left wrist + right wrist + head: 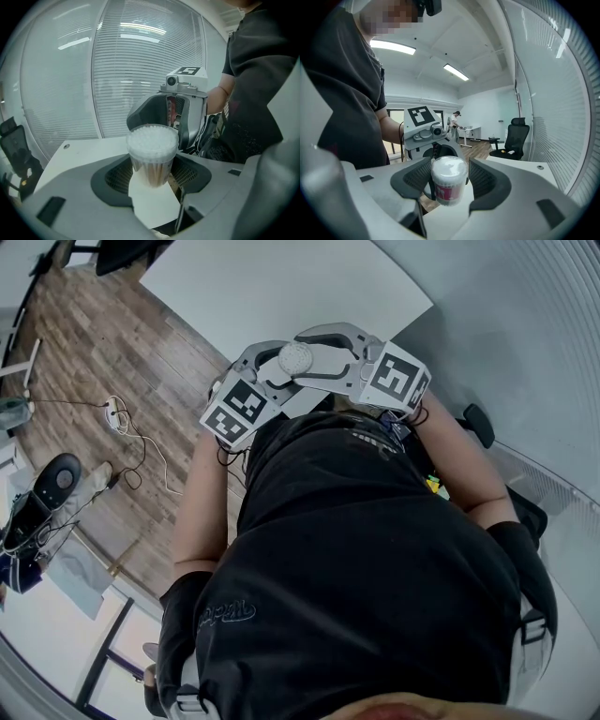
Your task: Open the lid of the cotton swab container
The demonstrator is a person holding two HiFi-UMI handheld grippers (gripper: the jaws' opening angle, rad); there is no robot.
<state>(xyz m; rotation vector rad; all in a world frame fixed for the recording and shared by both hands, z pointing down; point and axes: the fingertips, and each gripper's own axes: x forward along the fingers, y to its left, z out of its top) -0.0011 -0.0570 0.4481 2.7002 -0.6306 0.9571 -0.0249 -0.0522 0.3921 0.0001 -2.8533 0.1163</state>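
The cotton swab container (153,157) is a clear tub packed with white-tipped swabs and carries a pink label (448,192). My left gripper (153,174) is shut on its lower part and holds it up in the air in front of the person's chest. The right gripper (449,182) faces it from the other side, open, with a gap between each pad and the tub. Seen from the head view, both grippers (272,367) (323,352) meet around the tub's white round top (295,357). In the left gripper view the right gripper (180,117) rises just behind the tub. Whether the clear lid is seated I cannot tell.
A white table (281,287) lies just beyond the grippers, with wooden floor and cables (117,413) to its left. A glass wall with blinds (140,70) stands close by. A black office chair (513,136) sits farther back in the room.
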